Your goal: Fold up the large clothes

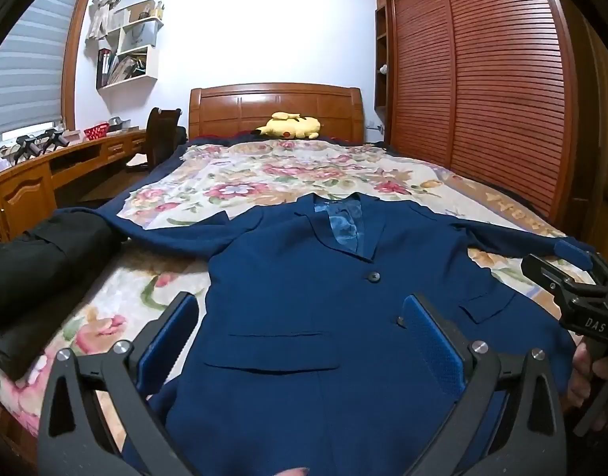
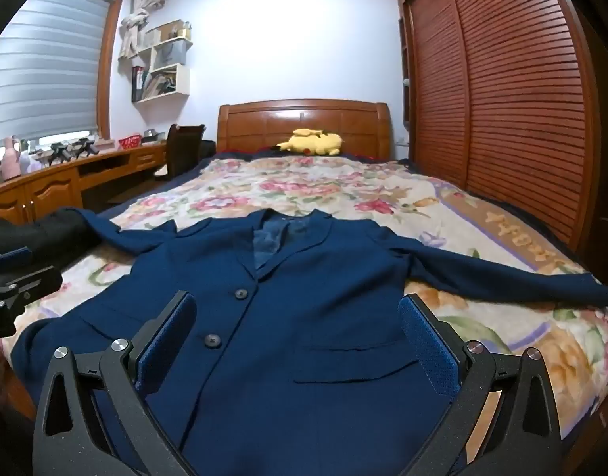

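A navy blue suit jacket [image 1: 304,285] lies face up and spread flat on the floral bedspread [image 1: 272,174], collar away from me, both sleeves stretched out to the sides. It also shows in the right wrist view [image 2: 288,309]. My left gripper [image 1: 300,317] is open, hovering over the jacket's lower left front, holding nothing. My right gripper [image 2: 296,317] is open over the lower right front, holding nothing. The right gripper also shows at the right edge of the left wrist view [image 1: 573,277], near the right sleeve end.
A folded black garment [image 1: 38,261] lies on the bed's left edge. A yellow plush toy [image 1: 292,125] sits by the wooden headboard [image 1: 276,107]. A wooden desk [image 1: 46,170] and chair [image 1: 161,139] stand left; a slatted wardrobe [image 1: 482,79] stands right.
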Motion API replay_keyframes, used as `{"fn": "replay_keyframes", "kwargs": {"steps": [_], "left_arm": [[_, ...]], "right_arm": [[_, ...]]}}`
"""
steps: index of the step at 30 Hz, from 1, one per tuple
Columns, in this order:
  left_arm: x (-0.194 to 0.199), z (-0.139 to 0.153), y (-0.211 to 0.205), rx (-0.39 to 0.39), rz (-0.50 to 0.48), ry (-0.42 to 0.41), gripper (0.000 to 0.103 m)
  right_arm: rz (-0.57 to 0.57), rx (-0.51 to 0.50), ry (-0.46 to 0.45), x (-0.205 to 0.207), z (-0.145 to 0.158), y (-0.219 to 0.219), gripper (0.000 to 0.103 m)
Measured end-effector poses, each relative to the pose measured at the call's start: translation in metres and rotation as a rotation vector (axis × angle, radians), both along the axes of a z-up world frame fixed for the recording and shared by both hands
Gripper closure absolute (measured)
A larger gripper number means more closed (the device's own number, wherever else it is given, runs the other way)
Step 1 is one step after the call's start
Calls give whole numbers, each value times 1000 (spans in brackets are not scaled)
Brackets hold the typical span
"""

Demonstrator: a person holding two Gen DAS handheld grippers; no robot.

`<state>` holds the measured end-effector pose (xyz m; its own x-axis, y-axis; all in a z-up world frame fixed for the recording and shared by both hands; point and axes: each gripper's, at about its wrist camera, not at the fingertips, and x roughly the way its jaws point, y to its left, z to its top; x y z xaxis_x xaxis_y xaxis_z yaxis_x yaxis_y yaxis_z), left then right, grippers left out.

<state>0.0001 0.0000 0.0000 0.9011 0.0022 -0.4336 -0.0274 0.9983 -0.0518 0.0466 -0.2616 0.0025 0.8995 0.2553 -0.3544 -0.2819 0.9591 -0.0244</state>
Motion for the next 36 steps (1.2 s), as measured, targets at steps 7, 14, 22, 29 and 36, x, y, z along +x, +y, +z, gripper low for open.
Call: {"fn": "replay_keyframes", "kwargs": {"steps": [7, 14, 22, 29, 36], "left_arm": [[-7, -4, 1, 17, -5, -48, 0], [-6, 2, 0, 15, -2, -31, 0], [-3, 3, -1, 19, -1, -29, 0], [-3, 2, 0, 19, -2, -30, 0], [-3, 0, 0, 22, -1, -34, 0]], "right_arm": [[1, 3, 2, 2, -1, -1, 0], [1, 4, 6, 2, -1, -1, 0], [1, 1, 3, 2, -2, 0, 0], [2, 4, 6, 3, -3, -1, 0], [4, 5, 8, 3, -4, -3, 0]]}}
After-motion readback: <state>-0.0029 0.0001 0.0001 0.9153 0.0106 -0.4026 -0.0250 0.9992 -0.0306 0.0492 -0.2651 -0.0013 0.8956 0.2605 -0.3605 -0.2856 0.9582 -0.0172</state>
